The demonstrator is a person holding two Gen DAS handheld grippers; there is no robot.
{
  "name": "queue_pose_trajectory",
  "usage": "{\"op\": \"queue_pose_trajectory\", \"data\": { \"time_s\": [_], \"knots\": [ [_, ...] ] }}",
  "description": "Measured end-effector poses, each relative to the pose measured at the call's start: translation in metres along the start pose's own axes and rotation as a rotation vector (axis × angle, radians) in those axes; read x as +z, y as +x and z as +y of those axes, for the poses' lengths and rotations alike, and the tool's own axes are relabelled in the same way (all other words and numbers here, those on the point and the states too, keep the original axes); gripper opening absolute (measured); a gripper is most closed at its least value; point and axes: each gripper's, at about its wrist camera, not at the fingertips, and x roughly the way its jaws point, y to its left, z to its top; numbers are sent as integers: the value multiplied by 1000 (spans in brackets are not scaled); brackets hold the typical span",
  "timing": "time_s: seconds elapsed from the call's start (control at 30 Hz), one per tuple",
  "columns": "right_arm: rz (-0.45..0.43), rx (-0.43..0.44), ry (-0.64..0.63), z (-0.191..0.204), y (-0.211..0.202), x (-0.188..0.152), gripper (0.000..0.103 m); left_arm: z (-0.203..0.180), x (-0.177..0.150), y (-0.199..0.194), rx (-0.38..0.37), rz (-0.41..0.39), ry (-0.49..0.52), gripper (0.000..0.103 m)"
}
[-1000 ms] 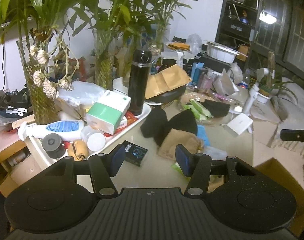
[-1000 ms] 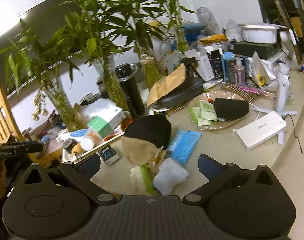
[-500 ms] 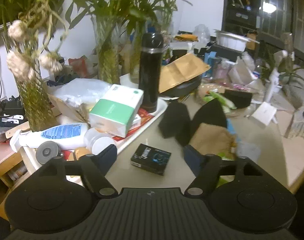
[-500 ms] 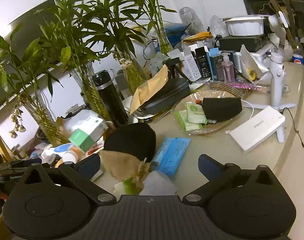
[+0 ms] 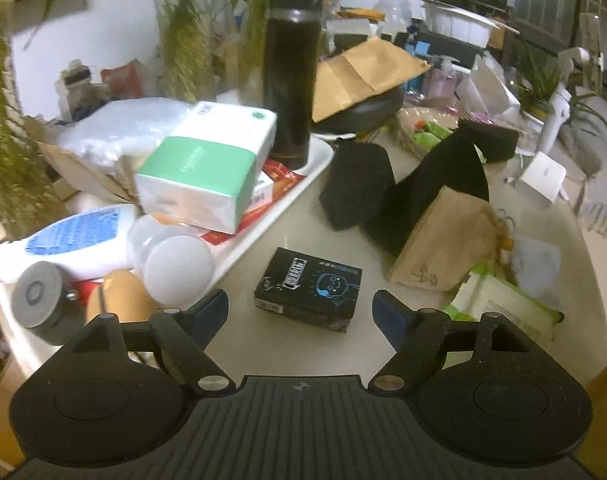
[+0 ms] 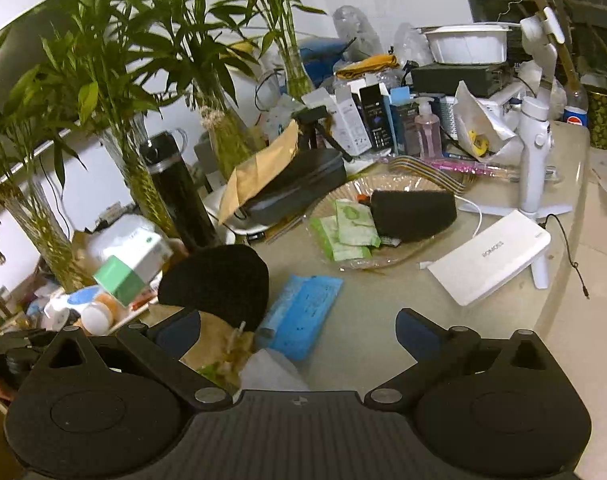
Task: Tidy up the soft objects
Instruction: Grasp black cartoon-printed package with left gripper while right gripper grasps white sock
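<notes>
- The left gripper (image 5: 301, 306) hangs over the beige table (image 5: 263, 280), its jaws wide and opening at this moment, with nothing pressed between the pads.
- A small black box (image 5: 308, 289) with a blue cartoon face lies flat on the table just ahead of that gap (the fingertips sit to either side of its near edge, apart from it).
- Beyond the box lies a heap of soft things: a black cloth (image 5: 403, 184) standing in two humps, a brown pouch (image 5: 443, 240) leaning against it, and a green-and-white pack of wipes (image 5: 503, 304) just beside the pouch.
- To the left, a white tray (image 5: 271, 224) carries a green-and-white carton (image 5: 207, 168), a tall black flask (image 5: 291, 68), a lotion bottle (image 5: 63, 244) on its side and a round white cap (image 5: 177, 270).
- The right gripper (image 6: 299, 328) is spread apart and empty, above the same heap seen from the other side.
- There the black cloth (image 6: 219, 280) sits near its left finger, with a blue pack (image 6: 303, 312) lying flat between the fingers, farther out.
- Farther back, a clear dish (image 6: 383, 256) holds green sachets (image 6: 347, 228) and a dark pouch (image 6: 413, 214).
- A white box (image 6: 491, 256) rests near the table's right edge (slightly tilted).
</notes>
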Motion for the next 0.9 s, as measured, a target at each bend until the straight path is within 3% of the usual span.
{"op": "queue_pose_trajectory", "data": {
  "time_s": [0.37, 0.9],
  "knots": [
    [34, -11, -7, 2, 13, -1, 103, 3, -1, 35, -12, 69, 47, 80],
    [84, -34, 0, -4, 30, -4, 103, -12, 5, 55, -16, 52, 161, 79]
  ]
}}
